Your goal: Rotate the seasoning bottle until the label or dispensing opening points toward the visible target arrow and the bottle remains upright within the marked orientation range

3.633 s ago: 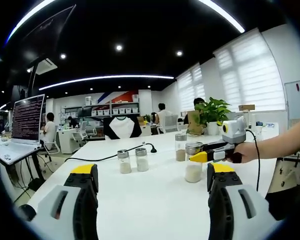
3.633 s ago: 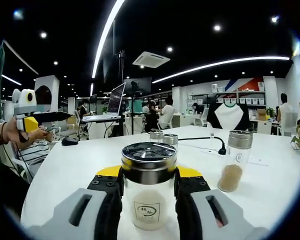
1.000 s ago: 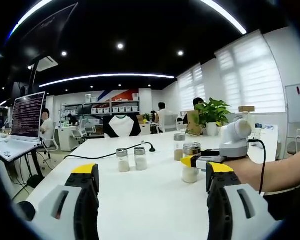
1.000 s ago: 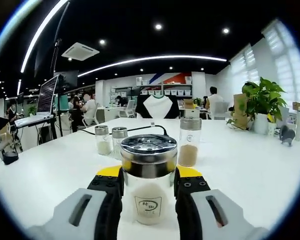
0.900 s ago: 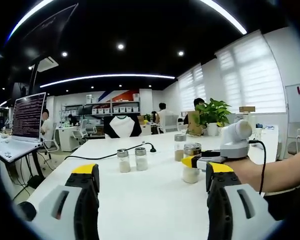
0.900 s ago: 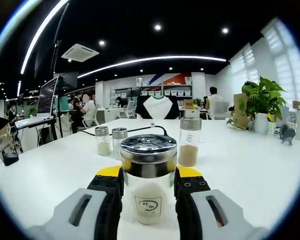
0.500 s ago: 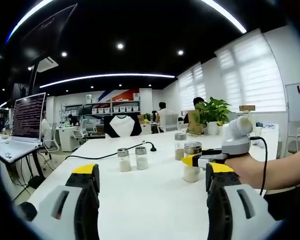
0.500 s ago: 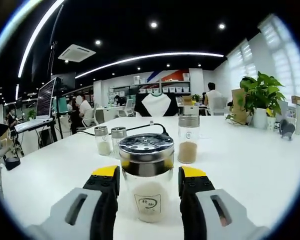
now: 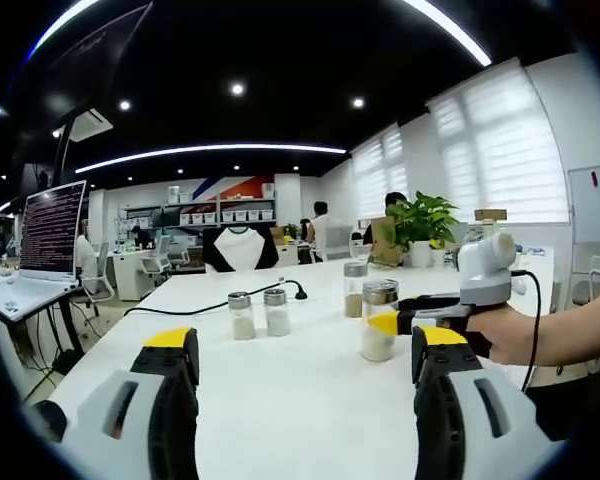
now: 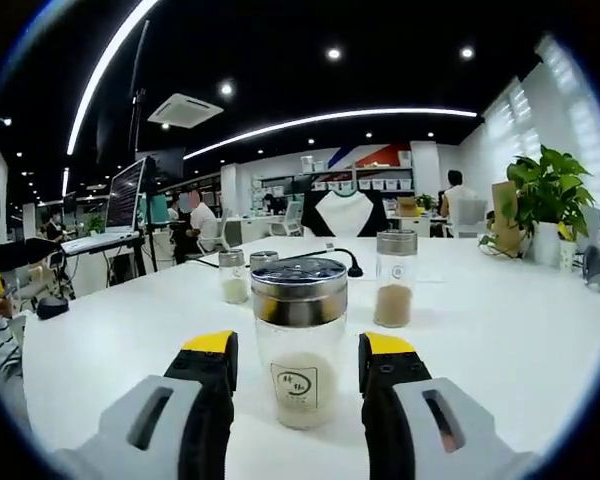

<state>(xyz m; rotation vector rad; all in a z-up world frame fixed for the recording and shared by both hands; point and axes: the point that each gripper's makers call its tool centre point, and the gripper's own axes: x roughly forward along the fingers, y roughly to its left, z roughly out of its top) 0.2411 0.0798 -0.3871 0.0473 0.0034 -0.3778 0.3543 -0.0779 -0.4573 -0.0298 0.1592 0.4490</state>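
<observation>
- My right gripper [image 10: 298, 360] was clamped on the seasoning bottle [image 10: 300, 340] 1 second ago; now its jaws are apart, bottle free between them.
- The bottle stands upright on the white table [image 10: 500, 350], label facing me, so I judge the turn finished.
- My left gripper [image 9: 298, 350] is spread wide and holds nothing.

We see an open office with a dark ceiling [image 9: 230, 50], round spotlights and long curved light strips [image 9: 210, 152]. Tall windows with white blinds [image 9: 490, 150] line one wall. A white bench [image 9: 300, 400] runs toward shelves of boxes [image 9: 215, 214] at the far wall. A potted plant [image 9: 420, 225] stands by the windows; a lit monitor [image 9: 50, 230] stands opposite.
</observation>
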